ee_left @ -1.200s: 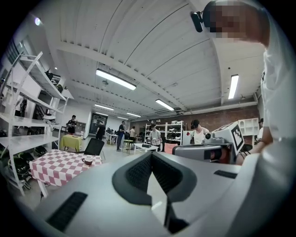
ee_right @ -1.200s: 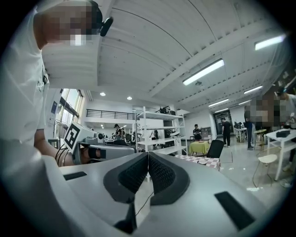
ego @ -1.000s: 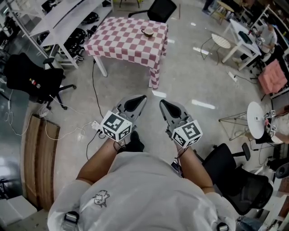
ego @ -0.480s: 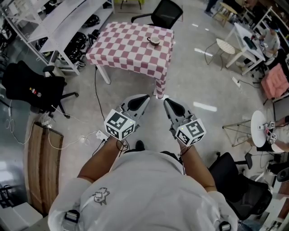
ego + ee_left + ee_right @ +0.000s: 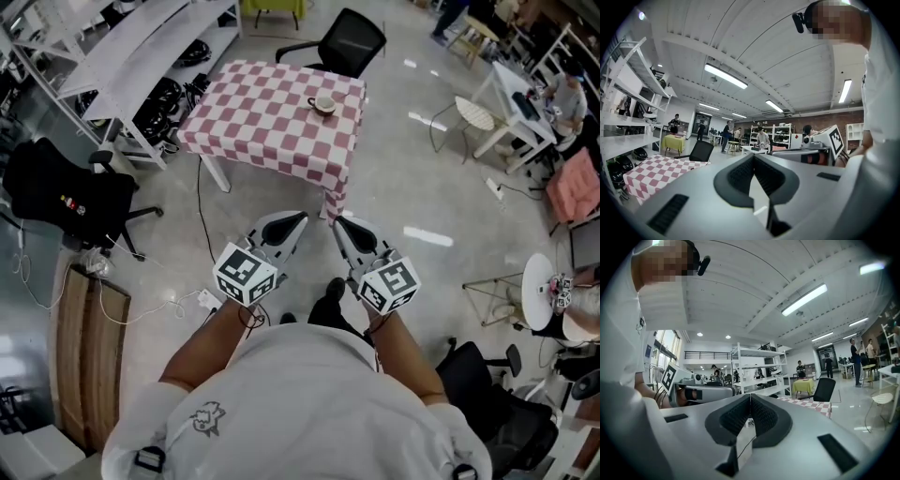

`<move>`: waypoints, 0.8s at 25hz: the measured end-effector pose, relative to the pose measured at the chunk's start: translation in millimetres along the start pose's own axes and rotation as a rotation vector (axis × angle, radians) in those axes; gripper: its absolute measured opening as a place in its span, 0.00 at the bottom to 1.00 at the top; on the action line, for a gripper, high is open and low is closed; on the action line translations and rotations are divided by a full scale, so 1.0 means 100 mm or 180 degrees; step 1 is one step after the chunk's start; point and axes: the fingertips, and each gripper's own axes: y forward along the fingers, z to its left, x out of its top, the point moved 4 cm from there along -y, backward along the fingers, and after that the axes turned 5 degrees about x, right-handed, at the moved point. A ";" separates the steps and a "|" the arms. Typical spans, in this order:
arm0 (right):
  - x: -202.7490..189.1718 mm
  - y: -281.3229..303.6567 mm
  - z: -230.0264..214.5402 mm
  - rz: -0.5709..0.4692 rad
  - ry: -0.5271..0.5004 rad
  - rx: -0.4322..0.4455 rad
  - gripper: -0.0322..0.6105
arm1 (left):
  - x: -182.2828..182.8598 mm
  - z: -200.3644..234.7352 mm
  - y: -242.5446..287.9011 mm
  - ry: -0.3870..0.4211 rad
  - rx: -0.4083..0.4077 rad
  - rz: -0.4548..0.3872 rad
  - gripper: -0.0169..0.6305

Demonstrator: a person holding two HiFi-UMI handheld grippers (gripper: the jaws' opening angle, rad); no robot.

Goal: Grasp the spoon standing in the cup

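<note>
Two grippers were held side by side in front of our chest, above the pale floor (image 5: 412,178), and both pointed toward the counter (image 5: 253,117) ahead. In the left gripper view, the left gripper (image 5: 300,217) had its fingers (image 5: 738,177) pressed together at the tips with nothing between them. The right gripper (image 5: 338,223) was the same in its own view, its fingers (image 5: 768,420) closed on each other and holding nothing. The marker cubes of both sat just ahead of our forearms. The counter was covered with a red-and-white checked cloth and stood well apart from both grippers, across a stretch of bare floor. The cup (image 5: 323,103) stood on the cloth near the counter's far right corner, its handle turned to the left. From the head view we could not make out the spoon in it, because the cup was too small. A black office chair (image 5: 349,41) stood just beyond that corner of the counter. Neither gripper view showed the cup. Each showed only an edge of the checked cloth and the black chair behind it. Beyond these was a long room with shelving and several people in the distance.
</note>
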 end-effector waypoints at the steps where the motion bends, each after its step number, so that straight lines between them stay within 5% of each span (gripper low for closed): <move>1: 0.01 0.04 -0.08 -0.0005 0.0010 0.0017 0.10 | 0.01 0.04 0.07 -0.0006 0.0025 -0.0002 0.05; 20: 0.28 0.08 -2.11 0.0000 -0.0045 0.0290 0.10 | 0.18 0.31 2.04 0.0053 0.0267 -0.0010 0.05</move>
